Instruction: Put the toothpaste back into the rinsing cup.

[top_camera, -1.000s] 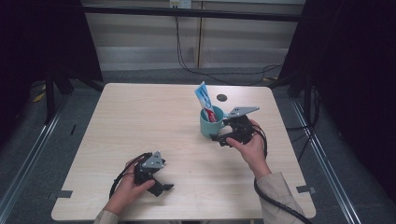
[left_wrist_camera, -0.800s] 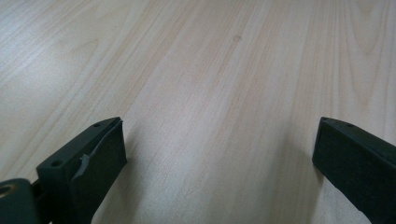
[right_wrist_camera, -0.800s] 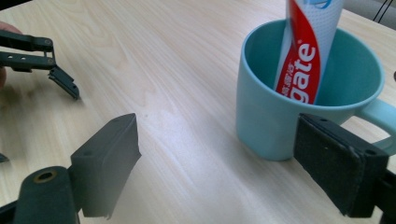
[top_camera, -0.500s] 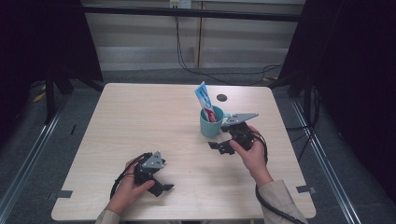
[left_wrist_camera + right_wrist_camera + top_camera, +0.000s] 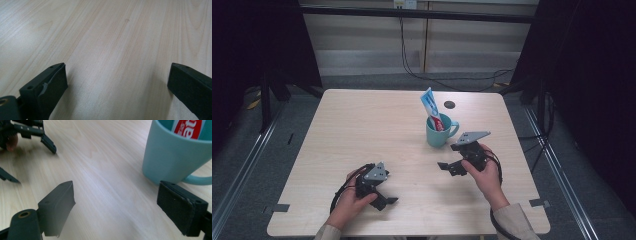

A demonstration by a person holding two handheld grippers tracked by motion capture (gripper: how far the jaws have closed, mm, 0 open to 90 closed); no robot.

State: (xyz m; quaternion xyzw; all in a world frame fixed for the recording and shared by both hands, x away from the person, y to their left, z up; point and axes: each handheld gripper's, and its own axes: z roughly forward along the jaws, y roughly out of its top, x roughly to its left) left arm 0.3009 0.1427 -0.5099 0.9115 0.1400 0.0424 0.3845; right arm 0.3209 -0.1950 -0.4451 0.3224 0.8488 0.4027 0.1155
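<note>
A teal mug [image 5: 439, 134] stands right of the table's middle with a red, white and blue toothpaste tube [image 5: 430, 106] upright in it. My right gripper [image 5: 450, 168] is open and empty, a little in front of the mug and apart from it. In the right gripper view its jaws [image 5: 116, 192] stand wide over bare wood, with the mug [image 5: 172, 157] and the tube [image 5: 188, 127] at the upper right. My left gripper [image 5: 385, 201] rests near the front edge, open. In the left gripper view its jaws [image 5: 117, 75] hold nothing.
The pale wooden table [image 5: 362, 130] has a small dark round spot [image 5: 449, 105] behind the mug. Cables [image 5: 437, 75] run along the floor beyond the far edge. The left gripper [image 5: 32, 132] appears at the upper left of the right gripper view.
My right gripper has drawn back from beside the mug toward the front edge. The left gripper, the mug and the tube have stayed put.
</note>
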